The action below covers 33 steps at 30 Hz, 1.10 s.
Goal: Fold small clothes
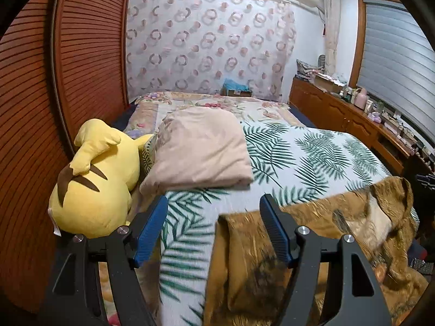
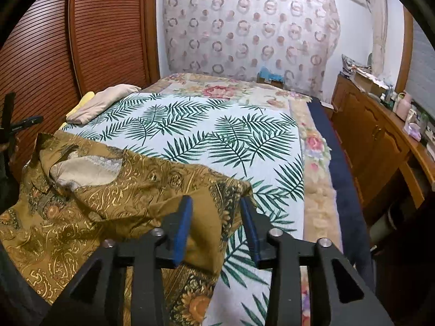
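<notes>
Home bedroom — bed point(image 2: 190, 125), wardrobe point(image 2: 108, 27)

- Left gripper point(image 1: 213, 205): matte black frame, two angled arms – each tipped with a blue ribbed pad.
- Round silver screws on the arm joints, two per side.
- Triangular cut-outs in the black plates near the lens.
- Right gripper point(image 2: 216, 206): same black build – blue pads, silver screw heads, triangular openings.
- No cables, markings or sleeves visible.

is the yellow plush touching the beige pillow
Touching. In the left wrist view the plush leans against the left edge of the pillow, with no gap between them.
</notes>
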Each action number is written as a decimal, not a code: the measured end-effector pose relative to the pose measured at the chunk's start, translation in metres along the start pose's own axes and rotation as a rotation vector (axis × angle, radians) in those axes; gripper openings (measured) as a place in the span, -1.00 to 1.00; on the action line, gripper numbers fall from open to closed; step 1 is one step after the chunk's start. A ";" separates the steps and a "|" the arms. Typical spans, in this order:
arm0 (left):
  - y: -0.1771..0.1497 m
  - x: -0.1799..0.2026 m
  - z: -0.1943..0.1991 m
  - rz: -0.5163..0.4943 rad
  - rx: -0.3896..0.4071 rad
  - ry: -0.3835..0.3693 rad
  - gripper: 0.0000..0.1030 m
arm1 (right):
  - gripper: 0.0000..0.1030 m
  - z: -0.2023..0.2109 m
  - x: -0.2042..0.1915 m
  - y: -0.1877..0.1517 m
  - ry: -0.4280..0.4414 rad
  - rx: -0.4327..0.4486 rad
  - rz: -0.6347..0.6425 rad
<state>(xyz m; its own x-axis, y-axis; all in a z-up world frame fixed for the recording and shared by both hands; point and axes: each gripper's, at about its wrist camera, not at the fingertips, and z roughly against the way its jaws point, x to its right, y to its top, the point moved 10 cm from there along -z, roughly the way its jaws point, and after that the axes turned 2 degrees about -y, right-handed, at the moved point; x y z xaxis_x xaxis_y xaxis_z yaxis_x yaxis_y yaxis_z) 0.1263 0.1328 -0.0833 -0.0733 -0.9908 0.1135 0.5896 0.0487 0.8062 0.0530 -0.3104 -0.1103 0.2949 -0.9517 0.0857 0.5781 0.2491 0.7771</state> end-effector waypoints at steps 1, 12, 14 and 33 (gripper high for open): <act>0.002 -0.001 -0.003 -0.007 -0.002 0.009 0.38 | -0.25 -0.002 0.000 -0.001 -0.001 -0.001 -0.002; -0.013 0.005 -0.054 -0.051 -0.136 -0.012 0.38 | 0.04 -0.047 0.018 -0.001 -0.027 -0.015 -0.053; -0.021 0.008 -0.060 -0.057 -0.168 -0.032 0.38 | 0.04 -0.056 0.020 -0.002 -0.013 -0.028 -0.058; -0.044 0.017 -0.079 -0.087 -0.264 -0.061 0.37 | 0.06 -0.107 0.031 0.001 0.055 -0.131 -0.129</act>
<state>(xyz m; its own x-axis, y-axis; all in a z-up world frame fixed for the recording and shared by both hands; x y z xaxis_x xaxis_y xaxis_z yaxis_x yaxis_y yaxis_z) 0.1626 0.1040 -0.1625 -0.1766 -0.9800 0.0917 0.7674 -0.0788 0.6363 0.1438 -0.3203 -0.1740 0.2517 -0.9667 -0.0464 0.7064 0.1507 0.6916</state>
